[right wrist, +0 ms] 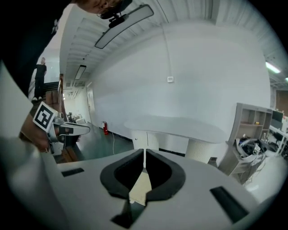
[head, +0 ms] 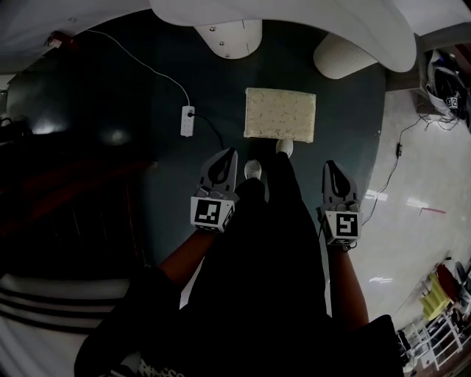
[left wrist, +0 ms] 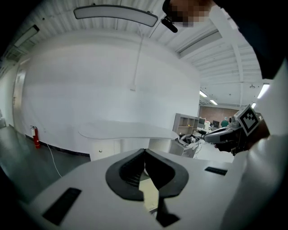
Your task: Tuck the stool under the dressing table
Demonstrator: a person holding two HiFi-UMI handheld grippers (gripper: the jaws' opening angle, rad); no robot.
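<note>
The stool (head: 280, 114) has a cream fuzzy rectangular seat and stands on the dark green floor just in front of the white dressing table (head: 294, 20). Both grippers hover on my side of the stool, apart from it. My left gripper (head: 225, 156) is near its front left corner, jaws shut with nothing in them. My right gripper (head: 331, 168) is off its front right corner, also shut and empty. In the left gripper view the table top (left wrist: 130, 131) lies ahead beyond the shut left gripper (left wrist: 145, 155). The right gripper view shows the stool seat (right wrist: 140, 186) below the shut right gripper (right wrist: 144, 157).
The table rests on a drawer pedestal (head: 232, 37) and a ribbed round leg (head: 342, 55). A white power strip (head: 188, 120) with its cable lies left of the stool. My shoes (head: 252, 169) are close to the stool. Dark furniture (head: 59, 184) stands at left, a shelf unit (right wrist: 252, 130) at right.
</note>
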